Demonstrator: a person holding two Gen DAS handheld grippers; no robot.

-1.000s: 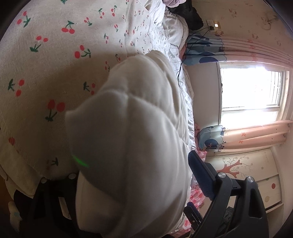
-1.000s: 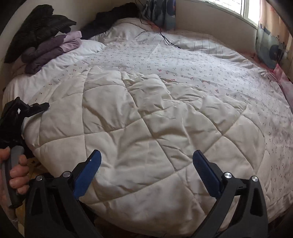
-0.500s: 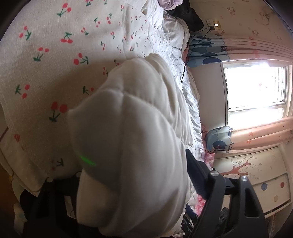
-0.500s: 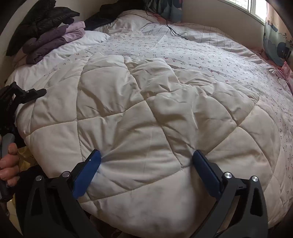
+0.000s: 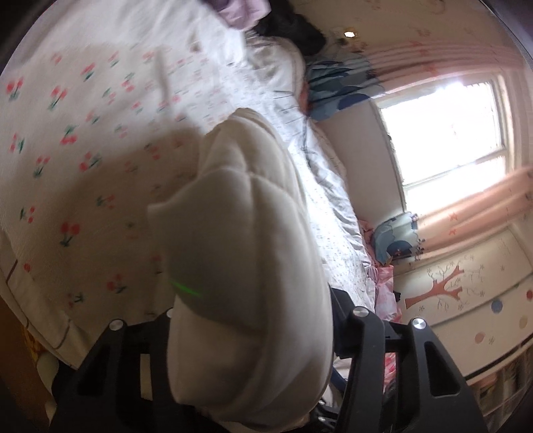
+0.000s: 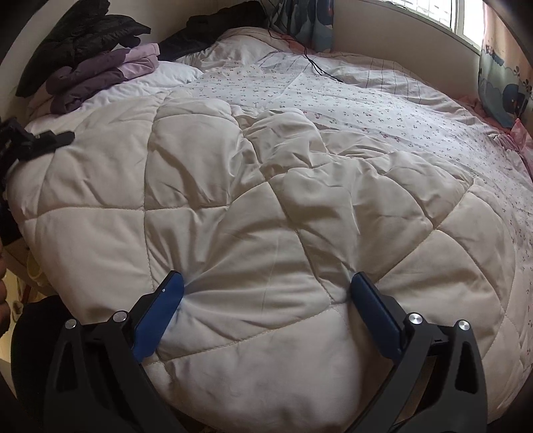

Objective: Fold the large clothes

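Left gripper [image 5: 253, 333] clamped on one bunched fold of cream quilt [image 5: 246, 253]. Right gripper [image 6: 266, 293] spread wide, both blue fingers [image 6: 160, 309] pressing the same quilt [image 6: 266, 206]. Far ahead-left, one stack of purple clothes [image 6: 100, 73].

1. The quilt [image 6: 266, 206] is spread on the near part of the bed sheet [image 6: 383, 96], which extends behind it and to its right.
2. A pile of folded clothes [image 6: 90, 63] is stacked at the far left, behind the quilt.
3. A cable [image 6: 319, 68] is laid across the sheet at the far end, left of the window [image 6: 463, 16].
4. The right gripper [image 6: 266, 286] is pressed into the quilt's near edge, one finger on either side of a bulge.
5. The left gripper [image 5: 253, 319] is placed at the quilt's left edge, with a thick fold between its fingers.
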